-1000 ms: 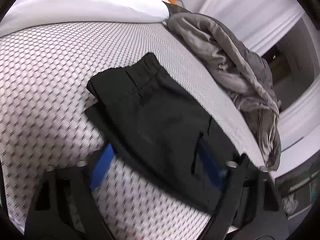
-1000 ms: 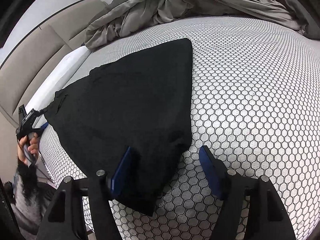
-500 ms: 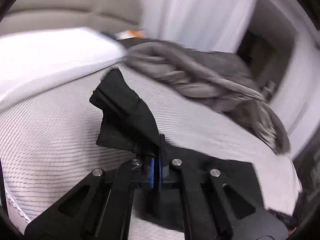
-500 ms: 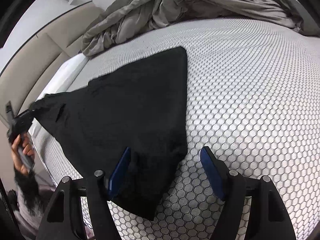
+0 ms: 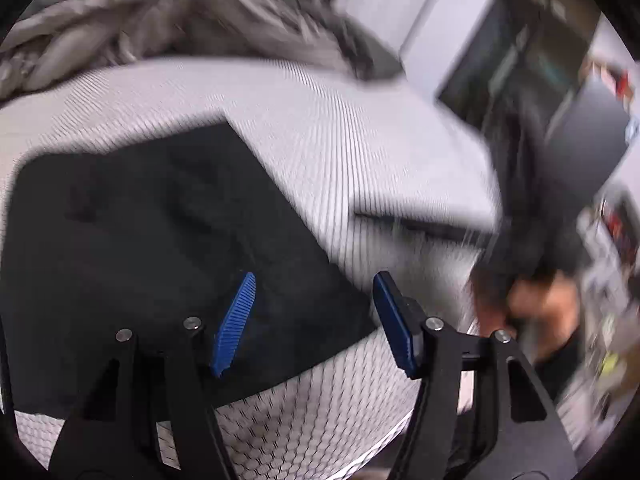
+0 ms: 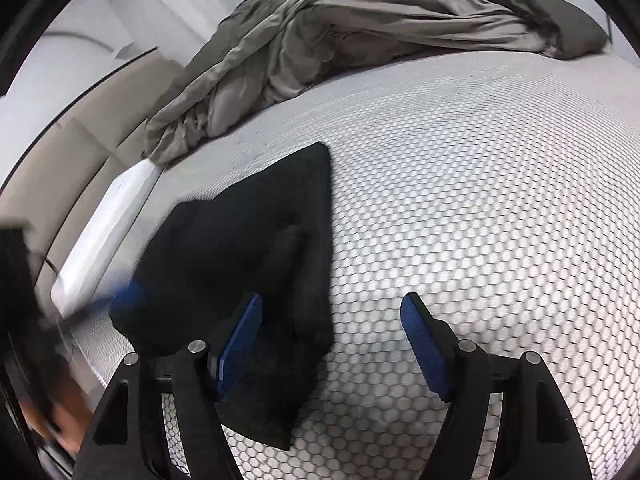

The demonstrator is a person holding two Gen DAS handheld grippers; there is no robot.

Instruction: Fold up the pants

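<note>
The black pants (image 5: 152,248) lie folded over on the hexagon-patterned bed (image 5: 352,152); the right wrist view shows them (image 6: 256,248) as a compact dark stack. My left gripper (image 5: 316,320) is open and empty, just above the pants' near edge. My right gripper (image 6: 332,344) is open and empty, its left finger over the pants' near corner, its right finger over bare mattress. The left gripper's blue pad shows blurred at the left of the right wrist view (image 6: 128,300).
A crumpled grey duvet (image 6: 360,48) lies along the far side of the bed. A white pillow (image 6: 108,236) sits at the left by the beige headboard (image 6: 60,168). The mattress edge (image 5: 424,220) and cluttered room lie to the right in the left wrist view.
My left gripper carried the waistband end over onto the pants, let go and opened. It swung around fast. The pants are now a shorter stack. The right gripper stayed open.
</note>
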